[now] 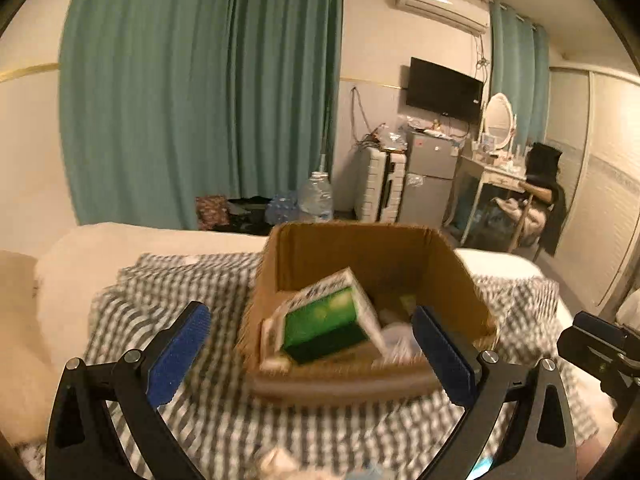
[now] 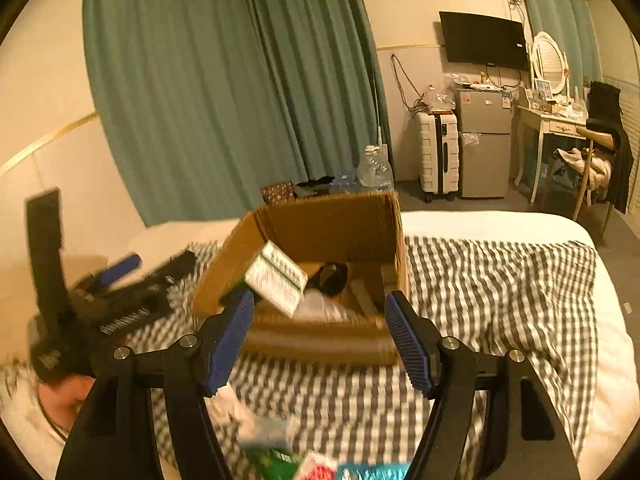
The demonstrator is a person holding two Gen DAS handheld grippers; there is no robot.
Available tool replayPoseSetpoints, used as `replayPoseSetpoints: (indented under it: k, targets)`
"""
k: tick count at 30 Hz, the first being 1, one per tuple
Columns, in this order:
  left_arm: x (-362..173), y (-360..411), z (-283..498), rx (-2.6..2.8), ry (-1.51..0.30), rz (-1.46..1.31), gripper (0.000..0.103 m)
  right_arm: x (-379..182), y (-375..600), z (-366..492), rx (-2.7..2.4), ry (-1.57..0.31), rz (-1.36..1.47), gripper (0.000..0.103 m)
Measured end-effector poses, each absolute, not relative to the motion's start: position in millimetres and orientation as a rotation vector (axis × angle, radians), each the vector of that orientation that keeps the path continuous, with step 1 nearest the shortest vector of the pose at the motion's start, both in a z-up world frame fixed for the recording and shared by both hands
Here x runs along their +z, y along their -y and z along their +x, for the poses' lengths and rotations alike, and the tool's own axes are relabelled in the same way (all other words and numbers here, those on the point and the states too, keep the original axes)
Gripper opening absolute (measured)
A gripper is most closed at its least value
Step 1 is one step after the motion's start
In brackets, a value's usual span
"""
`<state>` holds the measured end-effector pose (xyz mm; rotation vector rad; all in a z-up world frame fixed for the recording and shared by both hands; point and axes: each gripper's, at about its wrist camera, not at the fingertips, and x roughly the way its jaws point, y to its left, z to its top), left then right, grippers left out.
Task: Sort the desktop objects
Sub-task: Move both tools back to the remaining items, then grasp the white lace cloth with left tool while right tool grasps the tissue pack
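An open cardboard box stands on a grey-and-white checked cloth; it also shows in the right wrist view. A green-and-white carton lies tilted inside it, blurred, and shows in the right wrist view leaning on the left wall. A black round object and other small items lie inside. My left gripper is open and empty just before the box; it shows in the right wrist view. My right gripper is open and empty in front of the box.
Several small packets lie on the cloth near me: green, red, blue. The bed's white edge is at right. A cream pillow lies left. Beyond are curtains, a water bottle, suitcase, fridge.
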<state>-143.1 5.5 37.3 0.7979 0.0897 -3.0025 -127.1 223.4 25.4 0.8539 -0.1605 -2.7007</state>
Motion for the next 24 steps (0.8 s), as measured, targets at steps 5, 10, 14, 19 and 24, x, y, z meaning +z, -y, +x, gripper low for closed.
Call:
replayPoseSetpoints:
  k: [5, 10, 14, 19, 24]
  targets:
    - [-5, 0, -96, -2.964, -0.004, 0.857, 0.103, -27, -216, -97, -2.644, 0.157, 0.958, 0.068]
    - [-68, 23, -73, -2.884, -0.063, 0.985, 0.103, -80, -194, -80, -2.574, 0.133, 1.044, 0.068]
    - [-107, 35, -71, -2.838, -0.107, 1.075, 0.103, -112, -173, -79, -2.502, 0.071, 1.117, 0.068]
    - [-131, 37, -81, -2.806, -0.083, 1.135, 0.103, -138, -147, -88, -2.446, -0.042, 1.153, 0.081]
    - [-147, 45, -94, -2.785, -0.129, 1.172, 0.103, -162, -126, -103, -2.398, -0.089, 1.205, 0.083]
